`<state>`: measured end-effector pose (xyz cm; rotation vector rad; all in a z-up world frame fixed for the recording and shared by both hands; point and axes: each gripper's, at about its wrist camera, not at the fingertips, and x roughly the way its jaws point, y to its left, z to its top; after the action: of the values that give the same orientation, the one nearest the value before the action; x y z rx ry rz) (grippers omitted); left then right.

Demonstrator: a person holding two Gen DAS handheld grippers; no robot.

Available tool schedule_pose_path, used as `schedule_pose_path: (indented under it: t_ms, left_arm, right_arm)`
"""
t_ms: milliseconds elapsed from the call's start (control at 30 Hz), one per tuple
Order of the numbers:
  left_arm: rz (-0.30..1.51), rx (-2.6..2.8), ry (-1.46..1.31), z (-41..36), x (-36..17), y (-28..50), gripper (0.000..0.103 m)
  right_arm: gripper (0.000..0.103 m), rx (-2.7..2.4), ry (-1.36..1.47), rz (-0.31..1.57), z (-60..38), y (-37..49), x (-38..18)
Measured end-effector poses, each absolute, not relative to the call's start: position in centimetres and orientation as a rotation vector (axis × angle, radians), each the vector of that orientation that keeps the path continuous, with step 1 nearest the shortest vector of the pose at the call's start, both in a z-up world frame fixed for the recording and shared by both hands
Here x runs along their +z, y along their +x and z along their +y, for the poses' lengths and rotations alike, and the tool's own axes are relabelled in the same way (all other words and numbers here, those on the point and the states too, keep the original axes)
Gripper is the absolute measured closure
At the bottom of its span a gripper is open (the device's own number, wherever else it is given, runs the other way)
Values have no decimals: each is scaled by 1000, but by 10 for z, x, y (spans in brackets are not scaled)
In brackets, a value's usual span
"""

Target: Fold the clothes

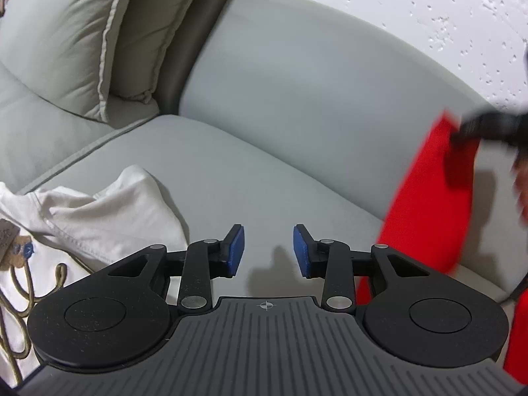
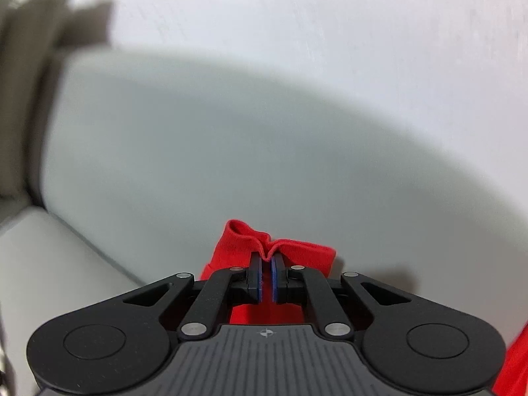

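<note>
Left wrist view: the left gripper hovers over a pale grey sofa seat cushion with its blue pads spread apart and nothing between them; only bare upholstery and the gripper's shadow lie under the gap. To its left a crumpled white garment with an olive cord print lies on the seat, not touching the fingers. At the right edge a red garment hangs in front of the sofa backrest, lifted clear of the seat at its top, where the blurred dark right gripper grips it. Loose back cushions lean at upper left, below a textured white wall.

Right wrist view: the right gripper has its pads pressed nearly together, pinching a bunched fold of the red garment; the cloth rises above the fingertips and falls away beneath the gripper body. More red fabric shows at the lower right edge. Behind it are the blurred backrest and wall.
</note>
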<state>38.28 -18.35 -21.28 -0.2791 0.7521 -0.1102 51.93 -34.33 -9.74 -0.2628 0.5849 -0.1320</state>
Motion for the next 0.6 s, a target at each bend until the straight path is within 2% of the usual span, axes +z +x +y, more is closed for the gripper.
schedule_pose_path:
  t_ms: [133, 233, 467, 533, 600]
  left_arm:
    - [748, -90, -298, -176, -211, 381, 61]
    - [752, -74, -312, -172, -211, 381, 61]
    - [792, -87, -319, -174, -221, 390, 60]
    - [797, -89, -311, -176, -224, 392, 60]
    - [801, -90, -307, -177, -225, 393, 60]
  right_arm:
    - [97, -126, -306, 522, -328, 531, -72]
    - [97, -155, -304, 507, -318, 547, -74]
    - [97, -216, -307, 520, -307, 580, -137]
    - [89, -259, -334, 530, -310, 584, -145]
    - [56, -311, -317, 548, -315, 592, -148]
